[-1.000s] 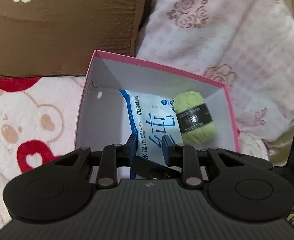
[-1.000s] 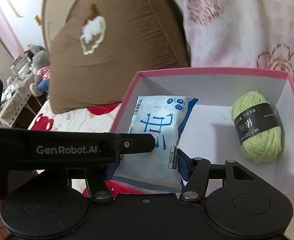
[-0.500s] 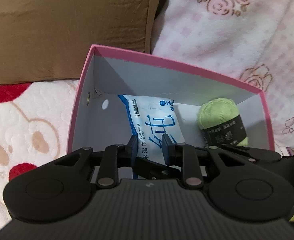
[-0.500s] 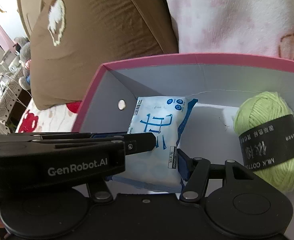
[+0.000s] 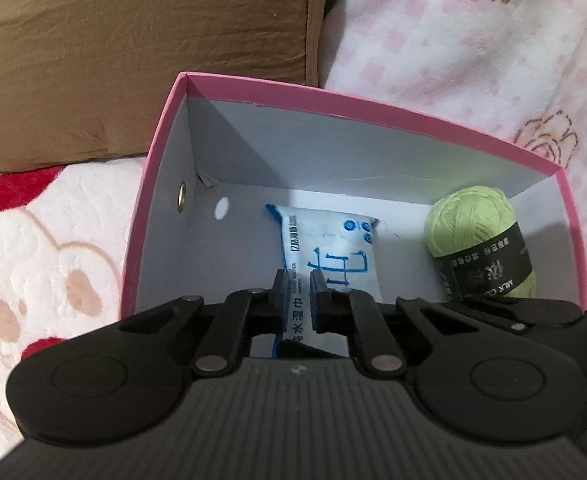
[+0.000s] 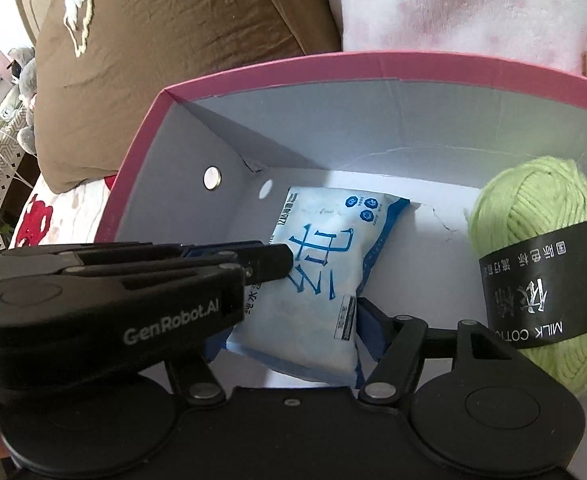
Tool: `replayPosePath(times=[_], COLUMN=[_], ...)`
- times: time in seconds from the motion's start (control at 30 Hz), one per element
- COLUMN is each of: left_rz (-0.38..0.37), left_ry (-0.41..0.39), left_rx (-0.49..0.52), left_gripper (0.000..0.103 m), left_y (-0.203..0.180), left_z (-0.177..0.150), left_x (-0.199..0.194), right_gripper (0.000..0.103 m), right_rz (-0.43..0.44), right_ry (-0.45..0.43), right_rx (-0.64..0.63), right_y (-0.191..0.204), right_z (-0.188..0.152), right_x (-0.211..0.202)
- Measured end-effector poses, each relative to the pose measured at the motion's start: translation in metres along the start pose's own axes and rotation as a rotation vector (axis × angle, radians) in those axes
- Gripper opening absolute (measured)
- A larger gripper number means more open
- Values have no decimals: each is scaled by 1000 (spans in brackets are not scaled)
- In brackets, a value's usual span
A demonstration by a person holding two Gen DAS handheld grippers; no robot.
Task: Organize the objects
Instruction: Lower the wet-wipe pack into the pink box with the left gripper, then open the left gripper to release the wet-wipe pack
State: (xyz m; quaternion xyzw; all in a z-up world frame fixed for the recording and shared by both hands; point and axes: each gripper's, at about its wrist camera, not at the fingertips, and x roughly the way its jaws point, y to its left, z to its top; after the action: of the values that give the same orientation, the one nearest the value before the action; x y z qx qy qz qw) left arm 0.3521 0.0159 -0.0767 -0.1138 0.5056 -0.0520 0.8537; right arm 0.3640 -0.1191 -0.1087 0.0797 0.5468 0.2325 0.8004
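Inside pink box (image 5: 357, 96), wipes pack (image 6: 317, 280), green yarn (image 6: 541, 248)

Box (image 5: 357, 98): matt cardboard, pink outside, smooth pale grey inside, with a shiny metal rivet (image 6: 212, 177) in its left wall. Wipes pack (image 6: 317, 264): glossy plastic film; yarn (image 6: 533, 216): fibrous green cotton under a matt black paper band. Pillow (image 5: 133, 52): creased brown cloth; blanket (image 5: 473, 36): fluffy pink fleece.

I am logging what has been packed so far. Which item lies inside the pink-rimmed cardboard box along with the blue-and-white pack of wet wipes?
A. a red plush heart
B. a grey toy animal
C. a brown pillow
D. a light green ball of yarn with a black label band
D: the light green ball of yarn rests on the floor of the pink-rimmed cardboard box, to the right of the blue-and-white pack of wet wipes.
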Motion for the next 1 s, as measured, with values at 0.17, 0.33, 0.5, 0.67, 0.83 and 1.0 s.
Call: replayPosePath(times=[0.17,0.33,0.5,0.67,0.83,1.0], left_rz=[31,12,0,20,19,7], left_ry=[-22,-56,-69,-59,-66,-85], left_rx=[11,-15,-14,-24,-56,-69], left_gripper=[9,9,9,9,10,12], left_y=[-2,5,7,8,10,15], left_z=[-1,-2,-4,-7,-8,-10], left_x=[3,-6,-9,-12,-16,-27], right_gripper=[44,32,32,31,30,32], right_rz=[-42,-44,-46,-120,-136,-120], right_ry=[-6,-18,-29,-37,3,-17], right_rx=[-7,42,22,-93,-111,-76], right_y=[2,-3,1,17,20,13], right_z=[-4,-6,-5,-7,-3,1], right_x=[2,3,1,2,4,-1])
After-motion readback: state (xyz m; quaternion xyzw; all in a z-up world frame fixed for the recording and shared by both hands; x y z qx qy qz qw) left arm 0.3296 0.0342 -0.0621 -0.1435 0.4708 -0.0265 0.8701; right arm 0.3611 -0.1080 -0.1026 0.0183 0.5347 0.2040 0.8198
